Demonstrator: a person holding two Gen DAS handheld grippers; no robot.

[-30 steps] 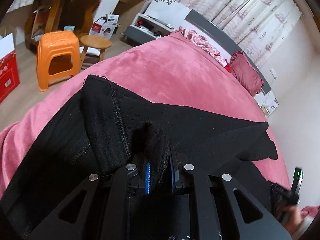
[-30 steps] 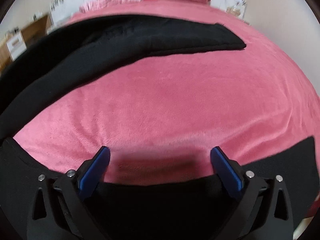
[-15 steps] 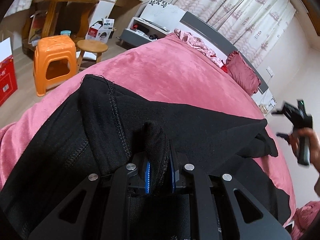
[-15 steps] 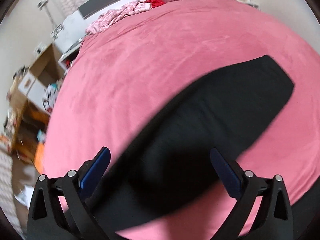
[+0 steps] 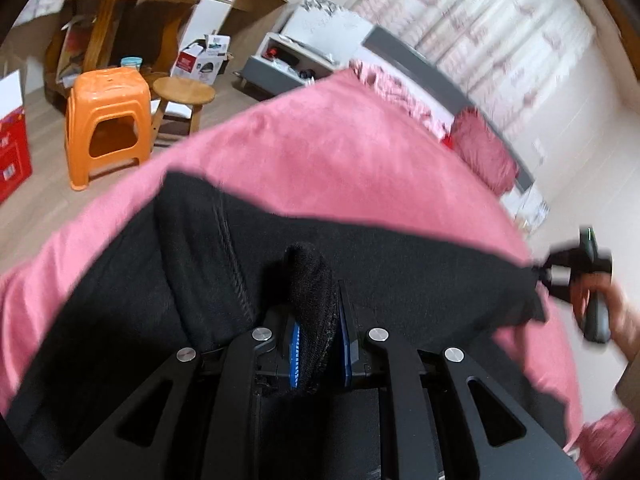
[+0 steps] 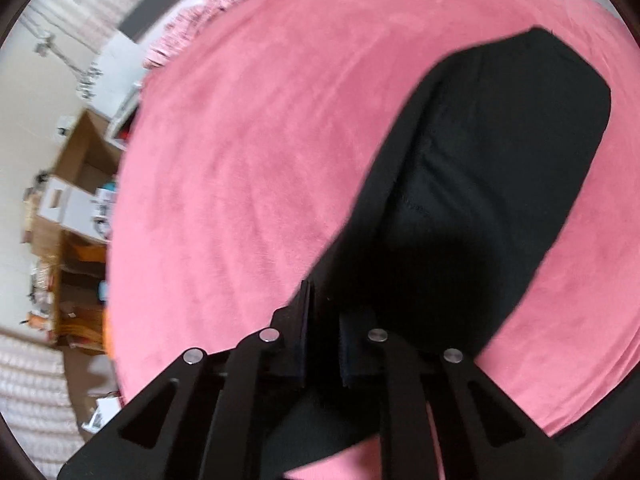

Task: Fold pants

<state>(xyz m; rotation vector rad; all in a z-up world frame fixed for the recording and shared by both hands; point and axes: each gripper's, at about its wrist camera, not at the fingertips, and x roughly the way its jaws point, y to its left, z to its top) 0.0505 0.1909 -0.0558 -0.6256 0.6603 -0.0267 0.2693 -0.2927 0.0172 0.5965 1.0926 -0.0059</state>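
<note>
Black knit fabric, the pants [image 5: 400, 276], is spread across the pink bed [image 5: 332, 168], reaching from its near left edge toward its right edge. At the left, a seamed fold of the cloth lies just inside the bed's edge, with the orange stool [image 5: 106, 120] and the round wooden stool [image 5: 184, 94] on the floor beyond. In the middle, the left gripper [image 5: 318, 352] is closed on a bunched ridge of the pants, which bulges up between the blue pads. At the right, the right gripper [image 5: 576, 272] is seen in the person's hand at the far end of the fabric; in its own view the right gripper [image 6: 324, 352] has its jaws drawn close together on dark cloth, so it is judged to be gripping the pants, with a long black panel stretching away over the bed toward its far right corner.

The step in hand appears to be carrying one part of the pants over another. Both pinches should be kept firm and level, the span between them held taut, and the lifted layer laid down edge to edge before anything is released, so that no slack is trapped underneath.
</note>
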